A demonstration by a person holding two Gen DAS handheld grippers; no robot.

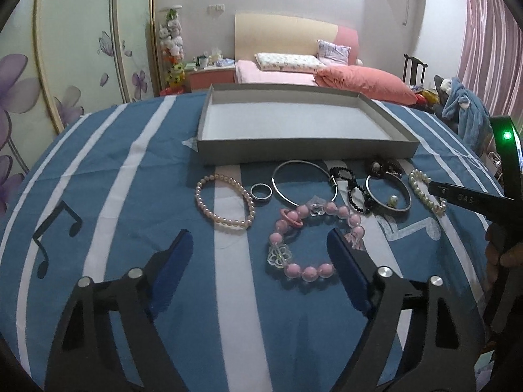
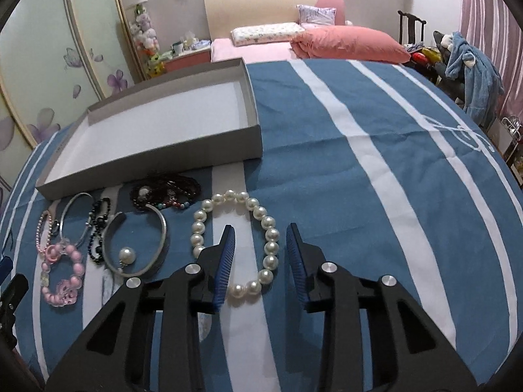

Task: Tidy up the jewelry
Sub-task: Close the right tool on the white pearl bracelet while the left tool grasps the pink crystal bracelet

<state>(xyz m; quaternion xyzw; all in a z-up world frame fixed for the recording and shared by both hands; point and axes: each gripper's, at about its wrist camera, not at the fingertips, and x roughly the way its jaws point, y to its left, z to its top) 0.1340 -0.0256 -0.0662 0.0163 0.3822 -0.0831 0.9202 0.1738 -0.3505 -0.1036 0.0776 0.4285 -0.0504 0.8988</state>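
Right wrist view: right gripper (image 2: 260,245) spread open around white pearl bracelet (image 2: 236,242).
Left gripper (image 1: 258,245) gapes near pink bead bracelet (image 1: 314,240); gray tray (image 1: 304,150) at twelve o'clock.

A tray (image 1: 304,150) is set on the counter (image 1: 130,196), with the jewelry laid in a row just before it. From left to right are placed a pearl bracelet (image 1: 225,201), a ring (image 1: 261,192), a hoop (image 1: 304,181), a bead string (image 1: 351,189), a bangle (image 1: 388,192) and a pearl strand (image 2: 237,241). A chunky bracelet (image 1: 313,238) is laid nearer, before the hoop. A bed (image 1: 294,72) is seen behind the counter.
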